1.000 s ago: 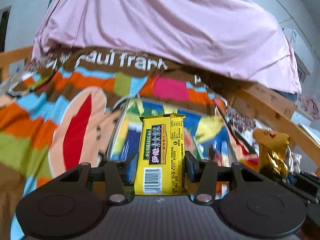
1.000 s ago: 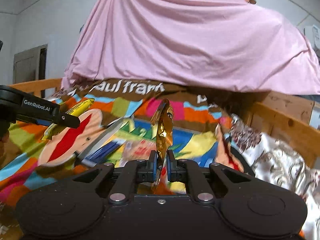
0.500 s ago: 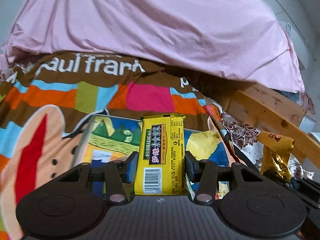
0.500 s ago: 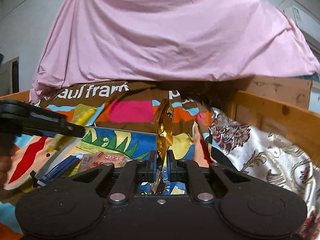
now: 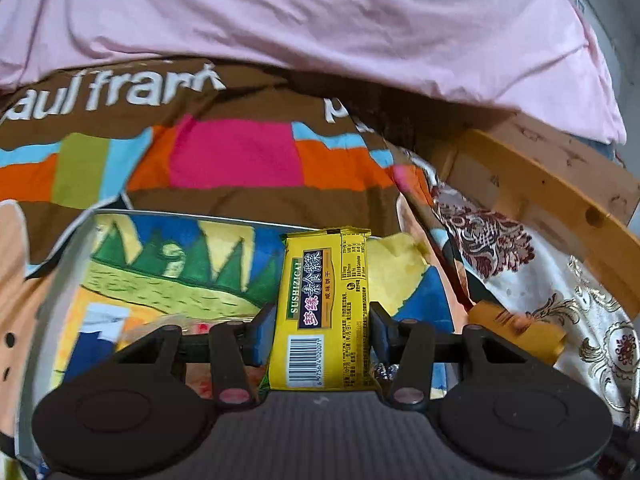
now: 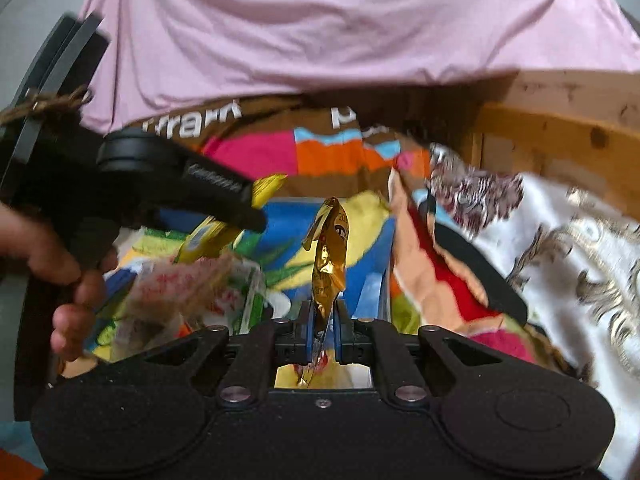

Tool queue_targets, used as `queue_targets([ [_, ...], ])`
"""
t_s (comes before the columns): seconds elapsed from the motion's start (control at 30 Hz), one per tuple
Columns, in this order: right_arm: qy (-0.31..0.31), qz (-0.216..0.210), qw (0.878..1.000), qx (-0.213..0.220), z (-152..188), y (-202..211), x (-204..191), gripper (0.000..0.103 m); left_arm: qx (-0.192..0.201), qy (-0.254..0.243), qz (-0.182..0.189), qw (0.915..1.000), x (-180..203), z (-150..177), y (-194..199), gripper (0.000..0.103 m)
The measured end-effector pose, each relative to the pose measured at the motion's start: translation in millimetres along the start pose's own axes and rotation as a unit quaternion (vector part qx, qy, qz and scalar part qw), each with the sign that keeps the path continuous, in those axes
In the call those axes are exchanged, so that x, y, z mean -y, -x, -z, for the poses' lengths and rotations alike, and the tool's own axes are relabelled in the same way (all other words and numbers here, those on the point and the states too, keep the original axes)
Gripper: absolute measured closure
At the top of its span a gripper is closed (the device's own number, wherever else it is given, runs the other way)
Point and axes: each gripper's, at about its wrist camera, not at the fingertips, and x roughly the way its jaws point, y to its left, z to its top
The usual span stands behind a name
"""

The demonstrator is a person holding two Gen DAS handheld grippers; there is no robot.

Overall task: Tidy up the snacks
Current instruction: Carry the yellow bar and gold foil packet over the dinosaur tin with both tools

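Left wrist view: the left gripper [image 5: 322, 330] is clamping a yellow snack bar [image 5: 320, 308] by its two long edges, near the barcode end, and the bar is standing upright between the jaws. It is looking light and fairly stiff, with a slick wrapper, so a hold across the flat middle is probably safest; a hold on the crimped end would likely be letting it swing.

In the right wrist view the right gripper [image 6: 322, 330] is pinching a gold foil packet [image 6: 328, 260], jaws almost together on its lower part. The packet is crumpled, thin and floppy, and is likely weighing next to nothing; foil like that may be sliding out under a loose grip.

Just below both tools a printed tin box [image 5: 64, 248] is lying open, with other packets [image 6: 180, 288] already inside. It is resting on a bright patchwork blanket [image 5: 232, 152], a soft and uneven base. Beyond are a pink sheet [image 5: 320, 12] and a wooden bed frame [image 5: 560, 184].
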Motion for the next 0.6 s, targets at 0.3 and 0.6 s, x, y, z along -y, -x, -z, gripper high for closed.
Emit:
queue_targets([
  [0.3,-0.027,0.002,0.999,-0.037,7,-16,10,0.093,-0.038,-0.049,-0.031,0.9976,23,10,-34,0.051],
  [0.6,-0.022,-0.001,0.998,-0.056,10,-21,8,0.092,-0.059,-0.066,-0.046,0.995,29,15,-45,0.051],
])
